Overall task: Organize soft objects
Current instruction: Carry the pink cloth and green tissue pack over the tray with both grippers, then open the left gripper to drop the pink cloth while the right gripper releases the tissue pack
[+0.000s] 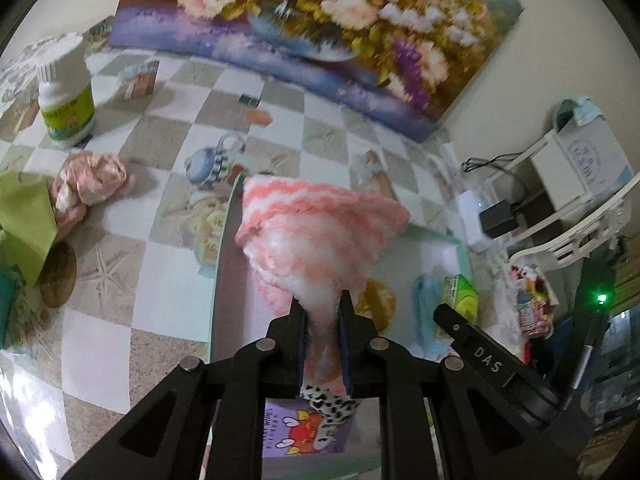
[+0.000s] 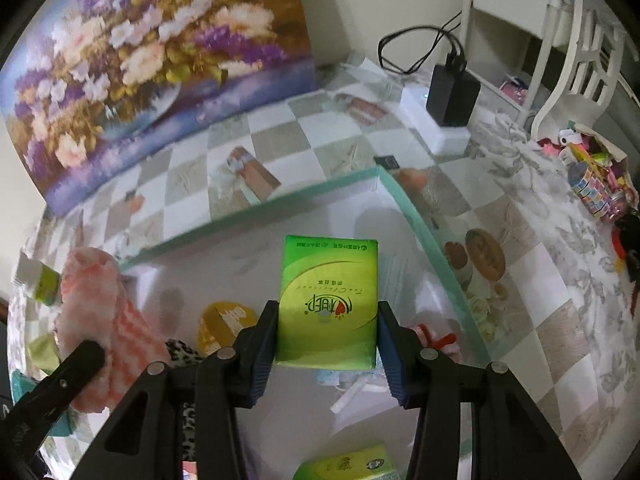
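Over the checkered surface (image 1: 120, 224) and its mint-rimmed box (image 2: 412, 208), the left gripper's (image 1: 322, 304) jaws pinch a fluffy pink-and-white striped cloth (image 1: 316, 228), while the right gripper's (image 2: 328, 332) jaws clamp a glossy green tissue pack (image 2: 330, 300) above the box.

Black jaws, blue pads, silver pins
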Available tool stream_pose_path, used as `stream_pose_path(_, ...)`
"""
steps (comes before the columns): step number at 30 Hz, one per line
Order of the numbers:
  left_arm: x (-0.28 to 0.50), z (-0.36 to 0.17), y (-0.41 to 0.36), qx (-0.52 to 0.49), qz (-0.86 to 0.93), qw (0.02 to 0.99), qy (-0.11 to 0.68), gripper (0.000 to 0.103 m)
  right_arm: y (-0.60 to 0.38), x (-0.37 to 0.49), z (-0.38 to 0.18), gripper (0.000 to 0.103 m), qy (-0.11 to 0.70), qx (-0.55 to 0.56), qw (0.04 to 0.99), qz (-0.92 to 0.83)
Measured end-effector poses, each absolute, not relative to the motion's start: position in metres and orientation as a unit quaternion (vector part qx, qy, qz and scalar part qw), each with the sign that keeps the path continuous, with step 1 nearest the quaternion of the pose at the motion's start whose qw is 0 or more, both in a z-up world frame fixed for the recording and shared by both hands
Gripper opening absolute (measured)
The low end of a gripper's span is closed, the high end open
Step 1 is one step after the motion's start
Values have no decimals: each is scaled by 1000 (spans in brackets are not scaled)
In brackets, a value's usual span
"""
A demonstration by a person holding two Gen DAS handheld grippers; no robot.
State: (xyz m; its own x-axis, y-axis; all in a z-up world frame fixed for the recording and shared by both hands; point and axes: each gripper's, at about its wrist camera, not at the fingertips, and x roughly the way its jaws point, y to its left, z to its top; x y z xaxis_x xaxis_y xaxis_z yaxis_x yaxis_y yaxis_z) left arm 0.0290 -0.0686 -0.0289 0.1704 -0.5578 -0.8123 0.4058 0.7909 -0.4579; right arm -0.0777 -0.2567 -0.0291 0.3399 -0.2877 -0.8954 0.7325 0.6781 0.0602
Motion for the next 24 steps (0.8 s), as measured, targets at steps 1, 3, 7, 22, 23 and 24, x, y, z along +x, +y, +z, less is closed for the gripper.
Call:
stream_pose_path(1,29,-32,-69,-65,-312,761,565,14,-257,-77,-33,50,478,237,781,-325)
stream_pose_path(3,29,-39,-71,-52,-304,757,576,14,-259,-76,-39,50,487,243,774,-323)
stream_pose_path(7,28,-47,-72,-35,-293,756,583,16,-260,-76,-49,50,505,248,761,-323)
stream_pose_path(22,28,-38,-73,-23,-286,754,592,60,-257,-75,-52,58,530,252,744,-320)
stream_pose_path(23,28,-37,-73,-24,-288,752,593,60,-256,-75,-49,58,530,251,745,-318)
stream_pose_path(24,28,-36,-73,-27,-292,749,594,60,-255,-74,-47,59,529,249,746,-318)
